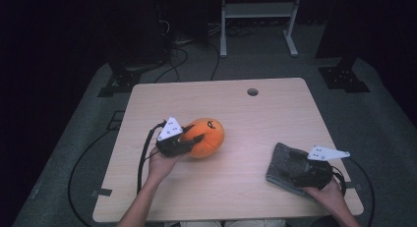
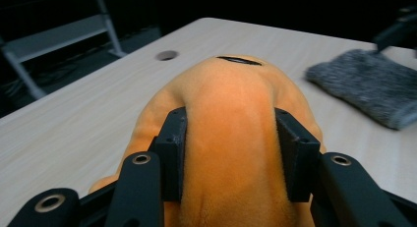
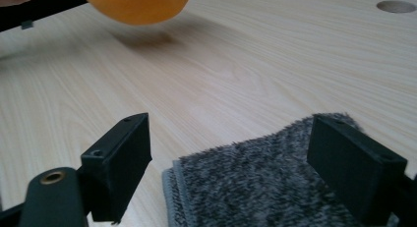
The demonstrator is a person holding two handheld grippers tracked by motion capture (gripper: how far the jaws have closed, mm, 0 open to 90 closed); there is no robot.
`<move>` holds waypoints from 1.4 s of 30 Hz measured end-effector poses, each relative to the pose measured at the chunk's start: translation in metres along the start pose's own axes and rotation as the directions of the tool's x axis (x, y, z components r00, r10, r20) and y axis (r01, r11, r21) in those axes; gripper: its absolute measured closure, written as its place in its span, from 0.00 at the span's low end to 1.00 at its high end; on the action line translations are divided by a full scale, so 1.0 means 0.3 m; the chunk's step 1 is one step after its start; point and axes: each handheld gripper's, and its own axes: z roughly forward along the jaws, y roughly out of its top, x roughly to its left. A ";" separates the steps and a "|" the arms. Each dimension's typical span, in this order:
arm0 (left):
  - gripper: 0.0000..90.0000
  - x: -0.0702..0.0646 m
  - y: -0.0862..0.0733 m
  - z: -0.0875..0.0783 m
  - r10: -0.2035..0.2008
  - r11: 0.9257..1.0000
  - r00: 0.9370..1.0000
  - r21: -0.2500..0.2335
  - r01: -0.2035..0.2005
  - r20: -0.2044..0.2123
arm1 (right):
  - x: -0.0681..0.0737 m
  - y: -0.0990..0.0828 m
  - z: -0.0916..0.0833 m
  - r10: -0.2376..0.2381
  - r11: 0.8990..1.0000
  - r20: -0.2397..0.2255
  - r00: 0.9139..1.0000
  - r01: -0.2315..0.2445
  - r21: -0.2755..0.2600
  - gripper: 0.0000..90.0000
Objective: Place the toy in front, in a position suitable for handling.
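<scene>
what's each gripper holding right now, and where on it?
Left gripper is shut on the orange plush toy, its fingers pinching a fold of the soft body. Right gripper holds nothing: it is open over the grey cloth.

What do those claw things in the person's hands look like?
Both are black. The left gripper and the right gripper each carry a pale grey three-cornered plate with small dots on top, and a black cable trails from each. The jaws end in blocky black pads, with brass-coloured rings on the arms behind them.
</scene>
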 end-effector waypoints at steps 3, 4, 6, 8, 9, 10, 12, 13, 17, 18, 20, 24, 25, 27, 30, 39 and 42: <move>0.60 -0.040 0.012 0.032 0.018 1.000 0.999 0.001 -0.018 0.049 | -0.008 -0.002 -0.007 0.008 1.000 0.004 1.000 -0.008 -0.004 0.17; 0.60 -0.054 0.017 0.045 0.028 1.000 0.997 0.005 -0.029 0.066 | -0.010 -0.002 -0.008 0.011 1.000 0.007 1.000 -0.011 -0.003 0.17; 0.59 -0.073 0.022 0.063 0.038 0.999 0.996 0.012 -0.039 0.084 | -0.014 -0.002 -0.010 0.007 1.000 0.008 1.000 -0.007 -0.004 0.17; 0.59 -0.093 0.025 0.079 0.046 0.999 0.993 0.017 -0.048 0.106 | -0.016 -0.002 -0.012 0.003 1.000 0.015 1.000 -0.003 -0.002 0.17; 0.59 -0.103 0.025 0.086 0.049 0.998 0.992 0.019 -0.052 0.116 | -0.018 -0.003 -0.012 0.001 1.000 0.017 1.000 -0.001 -0.003 0.17; 0.59 -0.113 0.026 0.092 0.054 0.998 0.990 0.022 -0.057 0.128 | -0.021 -0.003 -0.013 0.000 1.000 0.019 1.000 0.000 -0.002 0.17; 0.58 -0.131 0.027 0.102 0.066 0.997 0.987 0.030 -0.071 0.150 | -0.027 -0.005 -0.013 0.001 1.000 0.023 1.000 -0.002 0.005 0.17; 0.58 -0.139 0.026 0.106 0.068 0.997 0.985 0.032 -0.074 0.158 | -0.032 -0.006 -0.012 -0.004 1.000 0.026 1.000 0.004 0.008 0.17; 0.57 -0.164 0.013 0.123 0.074 0.995 0.978 0.057 -0.087 0.197 | -0.051 -0.009 -0.007 -0.004 1.000 0.041 0.999 0.003 0.031 0.18; 0.56 -0.172 0.006 0.130 0.078 0.994 0.975 0.065 -0.093 0.208 | -0.057 -0.010 -0.004 -0.004 0.999 0.045 0.999 0.002 0.040 0.19; 0.55 -0.182 -0.004 0.139 0.085 0.991 0.970 0.078 -0.105 0.226 | -0.070 -0.015 0.004 -0.003 0.998 0.050 0.999 0.000 0.060 0.20; 0.47 -0.198 -0.014 0.140 0.104 0.992 0.970 0.052 -0.118 0.218 | -0.089 -0.024 0.031 -0.005 0.993 0.054 0.999 -0.002 0.120 0.22; 0.43 -0.199 -0.013 0.140 0.104 0.992 0.971 0.051 -0.117 0.214 | -0.092 -0.025 0.040 -0.009 0.990 0.055 0.998 0.001 0.140 0.22; 0.31 -0.201 -0.010 0.135 0.105 0.992 0.974 0.044 -0.116 0.200 | -0.096 -0.026 0.053 -0.014 0.986 0.062 0.998 0.004 0.166 0.23; 0.19 -0.199 0.003 0.114 0.091 0.995 0.977 0.016 -0.096 0.194 | -0.103 -0.023 0.068 -0.015 0.981 0.075 0.997 0.000 0.196 0.25; 0.09 -0.180 -0.015 0.008 0.065 0.998 0.984 0.002 -0.067 0.168 | -0.114 -0.028 0.099 -0.034 0.964 0.112 0.993 0.003 0.264 0.35; 0.07 -0.168 -0.028 -0.021 0.044 0.999 0.987 -0.008 -0.043 0.155 | -0.109 -0.031 0.104 -0.052 0.961 0.128 0.990 0.015 0.277 0.43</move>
